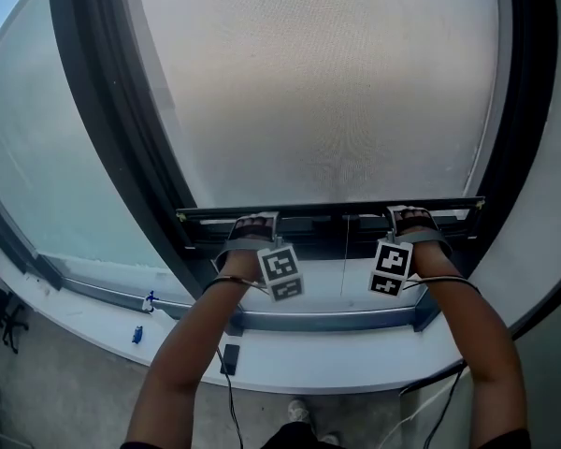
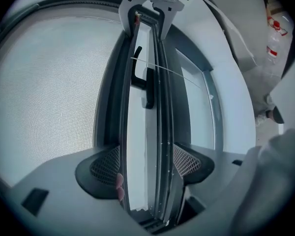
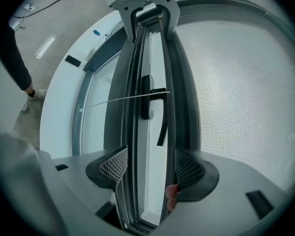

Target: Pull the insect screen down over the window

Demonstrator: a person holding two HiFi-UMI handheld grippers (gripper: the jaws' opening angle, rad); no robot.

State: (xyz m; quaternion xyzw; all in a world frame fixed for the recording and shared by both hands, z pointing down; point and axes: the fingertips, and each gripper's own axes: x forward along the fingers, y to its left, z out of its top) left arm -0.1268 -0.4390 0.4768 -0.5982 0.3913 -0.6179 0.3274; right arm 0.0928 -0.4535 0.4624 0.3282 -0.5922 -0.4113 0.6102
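Note:
The grey mesh insect screen point(image 1: 327, 82) covers most of the window, and its black bottom bar point(image 1: 332, 215) hangs a little above the lower window frame point(image 1: 327, 321). My left gripper point(image 1: 252, 228) clamps the bar left of centre. My right gripper point(image 1: 409, 221) clamps it nearer the right end. In the left gripper view the bar point(image 2: 147, 132) runs between the meshed pads point(image 2: 107, 165), which press on both its sides. The right gripper view shows the same hold on the bar point(image 3: 150, 132), pads point(image 3: 188, 170) tight against it. A black handle point(image 3: 146, 97) sits mid-bar, with a thin cord point(image 1: 345, 251) hanging from it.
Below the window curves a white sill point(image 1: 355, 363) carrying a small blue item point(image 1: 137, 334) and a flat black item point(image 1: 229, 358). Dark side frames point(image 1: 103, 110) flank the screen. A cable point(image 1: 232, 410) trails down. Plastic bottles point(image 2: 275, 26) stand off to the side.

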